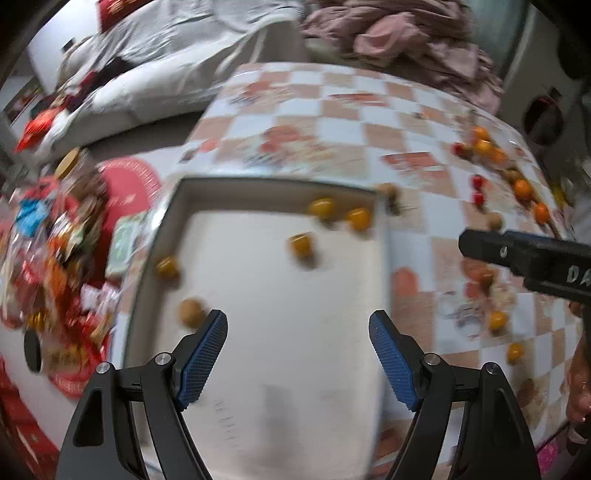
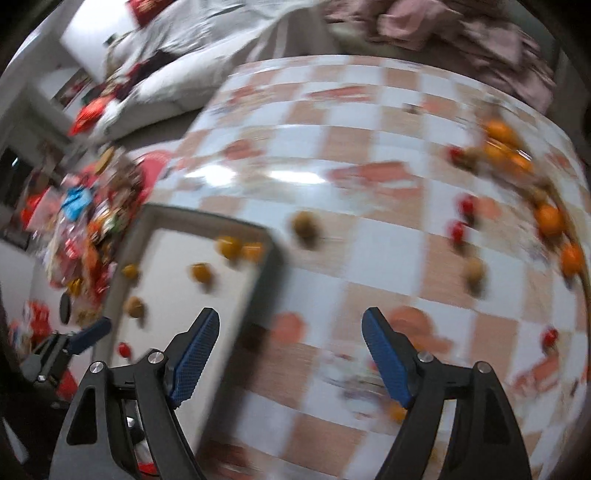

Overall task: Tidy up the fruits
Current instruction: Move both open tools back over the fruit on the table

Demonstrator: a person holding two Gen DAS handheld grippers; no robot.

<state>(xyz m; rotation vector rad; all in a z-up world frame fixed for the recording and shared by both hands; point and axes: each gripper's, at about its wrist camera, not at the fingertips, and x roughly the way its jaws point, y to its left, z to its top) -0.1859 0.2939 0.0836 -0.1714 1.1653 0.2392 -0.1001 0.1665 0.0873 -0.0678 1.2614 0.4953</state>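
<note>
A counter [image 1: 332, 110] under a peach-and-white checked cloth fills both blurred views. On it lies a white tray [image 1: 258, 295] holding several small yellow-orange fruits [image 1: 300, 244] and one brownish fruit. More orange and red fruits [image 2: 549, 218] lie loose along the counter's far right edge. Colourful snack packets [image 1: 62, 258] crowd the counter's left side. A bed with grey bedding [image 1: 147, 55] and pink clothes [image 1: 406, 33] lies beyond. The left tongs [image 1: 298, 354] and right tongs [image 2: 290, 352] both gape wide, gripping nothing.

White tray [image 1: 266, 332], yellow-orange fruits [image 1: 301, 245], red berries [image 2: 468, 205], orange-and-white checked tablecloth [image 2: 369, 155], blue fingers [image 1: 201, 360]
</note>
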